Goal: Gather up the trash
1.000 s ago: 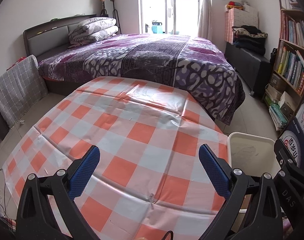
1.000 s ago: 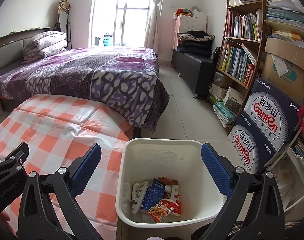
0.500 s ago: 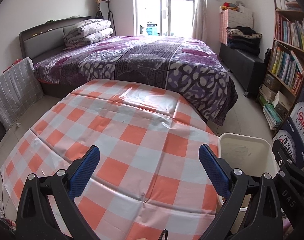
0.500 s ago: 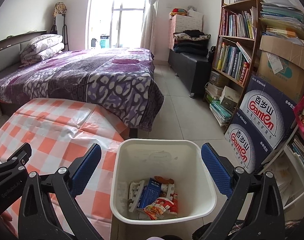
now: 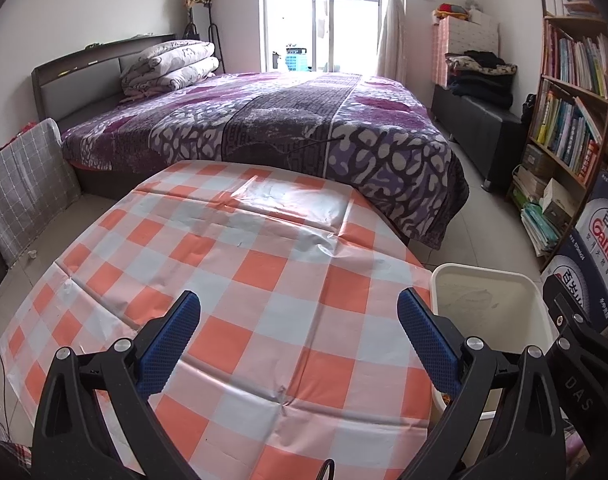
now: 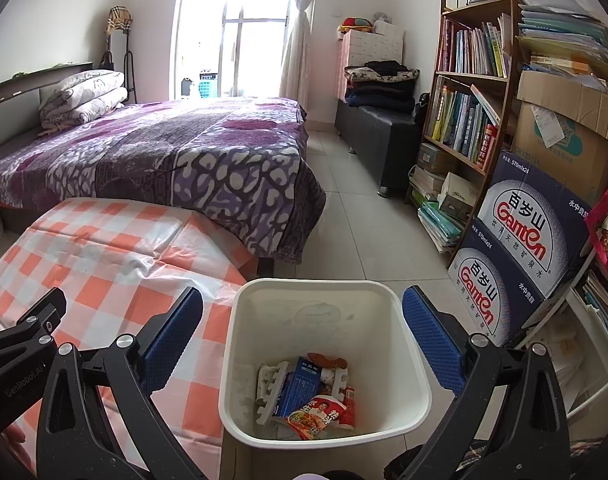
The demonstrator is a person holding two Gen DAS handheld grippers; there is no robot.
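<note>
A white trash bin (image 6: 384, 300) stands on the floor at the right edge of the table. It holds several pieces of trash (image 6: 308, 388): a blue carton, a red noodle wrapper, white plastic pieces. My right gripper (image 6: 301, 336) is open and empty above the bin. My left gripper (image 5: 299, 336) is open and empty over the orange-and-white checked tablecloth (image 5: 239, 264). The bin's rim (image 5: 480, 272) shows at the right of the left wrist view. No trash shows on the table.
A bed with a purple blanket (image 5: 304, 128) lies behind the table. A bookshelf (image 6: 476, 92) and stacked Ganten water boxes (image 6: 520, 248) stand at the right. A dark bench (image 6: 380, 136) with folded clothes stands by the far wall. Tiled floor (image 6: 356, 216) lies between bed and shelf.
Both grippers have risen and pulled back a little; the bin and table appear slightly farther away. Both stay open and empty.
</note>
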